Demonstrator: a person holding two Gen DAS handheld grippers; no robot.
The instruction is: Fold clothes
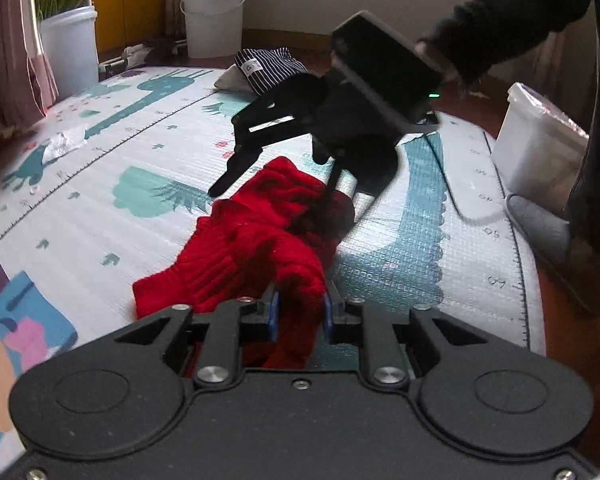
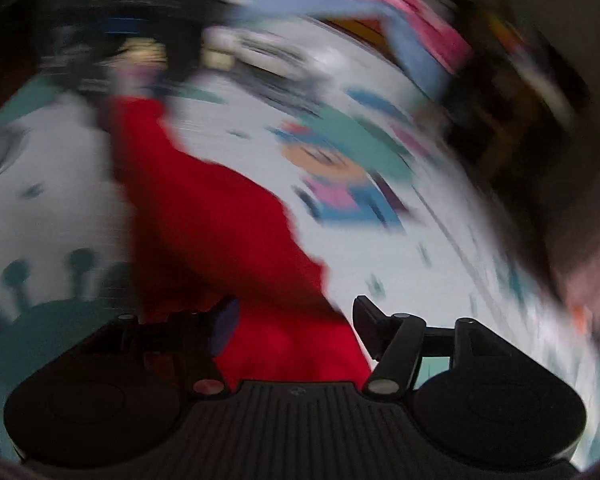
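**Numbers on the mat's ruler**

The mat (image 1: 440, 264) carries a printed ruler along its right edge, with "60" near and "50" farther along it. The striped garment (image 1: 272, 66) at the far side bears a white label, too small to read.

Two white buckets (image 1: 213, 16) (one planted), play mat (image 1: 100, 168), slipper (image 1: 540, 224).

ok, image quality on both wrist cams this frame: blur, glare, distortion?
Left wrist view: mostly sharp; the red knitted garment and patterned foam play mat read clearly, only the right gripper is slightly soft; fisheye bends the mat edges. Right wrist view: heavy smearing motion blur; the garment is a red streak. No strong glare in either.
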